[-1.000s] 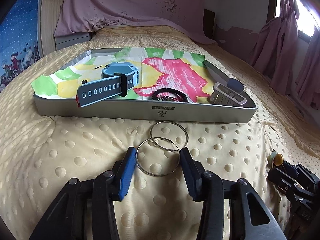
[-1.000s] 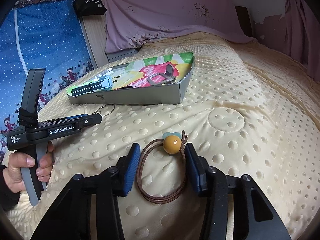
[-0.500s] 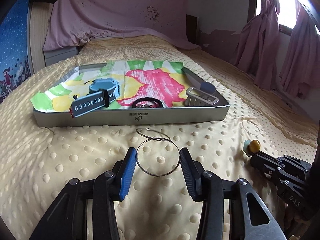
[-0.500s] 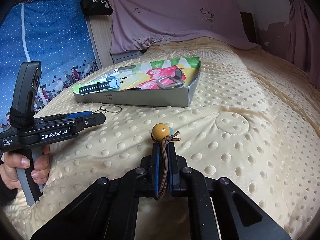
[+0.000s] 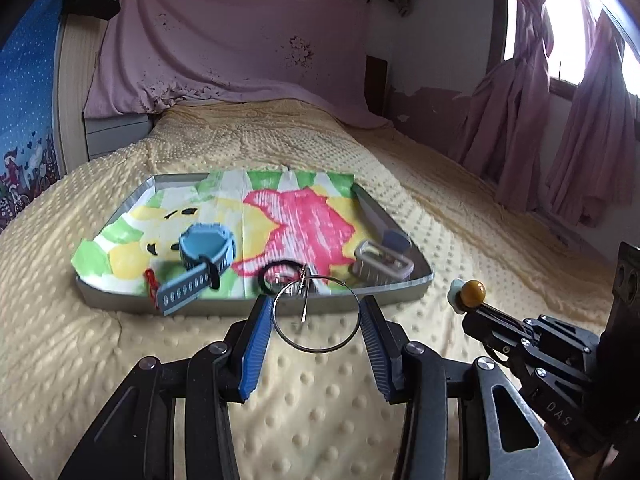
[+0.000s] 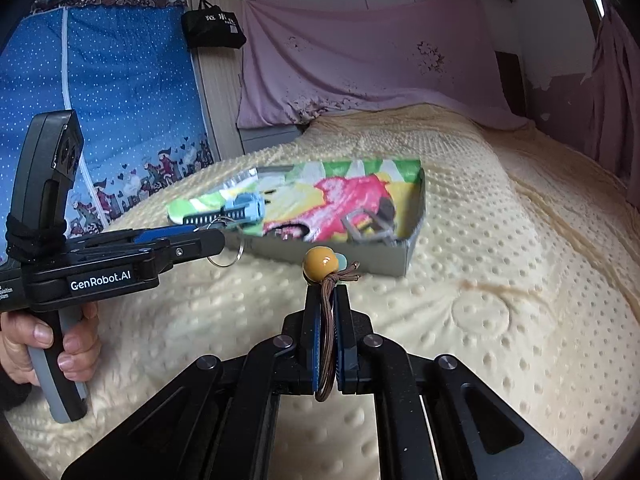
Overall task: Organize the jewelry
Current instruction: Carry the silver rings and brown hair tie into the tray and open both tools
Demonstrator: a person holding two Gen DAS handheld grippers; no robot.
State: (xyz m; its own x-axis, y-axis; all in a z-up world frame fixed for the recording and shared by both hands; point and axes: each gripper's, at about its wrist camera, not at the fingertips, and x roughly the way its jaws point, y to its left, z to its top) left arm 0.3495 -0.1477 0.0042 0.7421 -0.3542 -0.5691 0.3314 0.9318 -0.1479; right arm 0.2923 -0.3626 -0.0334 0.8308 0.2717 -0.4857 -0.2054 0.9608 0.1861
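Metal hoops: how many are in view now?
2, linked: a large hoop spans the left gripper, lifted off the bed; a smaller hoop hangs edge-on from its top. No others are visible.

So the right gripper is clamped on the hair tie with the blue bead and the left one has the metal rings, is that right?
Nearly. The bead is yellow, not blue, as the right wrist view shows. The right gripper is clamped on the hair tie, and the left gripper holds the metal rings.
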